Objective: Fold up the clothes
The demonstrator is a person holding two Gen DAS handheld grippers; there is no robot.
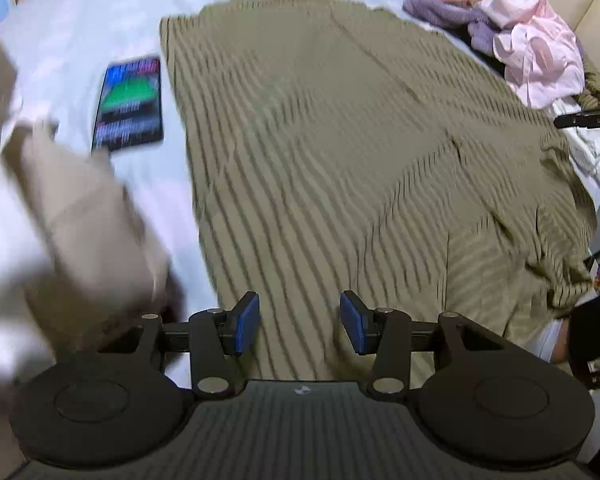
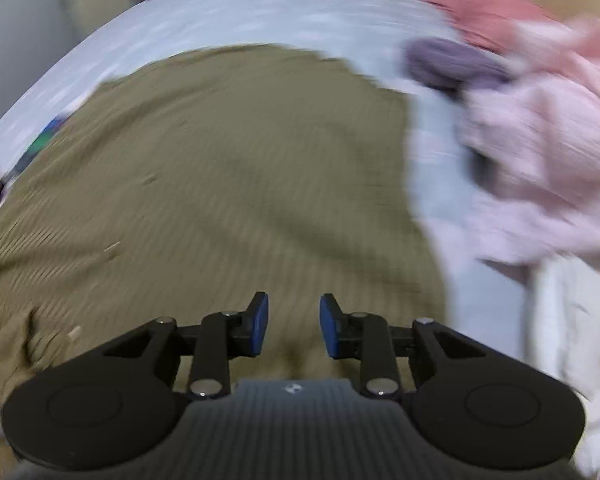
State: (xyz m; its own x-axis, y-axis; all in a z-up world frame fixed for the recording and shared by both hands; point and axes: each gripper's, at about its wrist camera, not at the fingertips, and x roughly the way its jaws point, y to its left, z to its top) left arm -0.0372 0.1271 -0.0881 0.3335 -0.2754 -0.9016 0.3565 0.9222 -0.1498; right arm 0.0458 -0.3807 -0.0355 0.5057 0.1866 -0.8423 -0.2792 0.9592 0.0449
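Note:
An olive ribbed garment (image 1: 320,140) lies spread flat on the white bed (image 1: 80,32), with a folded layer across its right part and a bunched edge at the near right. My left gripper (image 1: 299,322) is open and empty, held just above its near edge. In the right wrist view the same garment (image 2: 220,180) fills the middle, blurred by motion. My right gripper (image 2: 294,326) is open and empty above it.
A phone (image 1: 129,102) with a lit screen lies on the sheet left of the garment. A beige cloth (image 1: 80,220) sits at the near left. A pile of pink and purple clothes (image 1: 532,48) lies at the far right, also in the right wrist view (image 2: 540,140).

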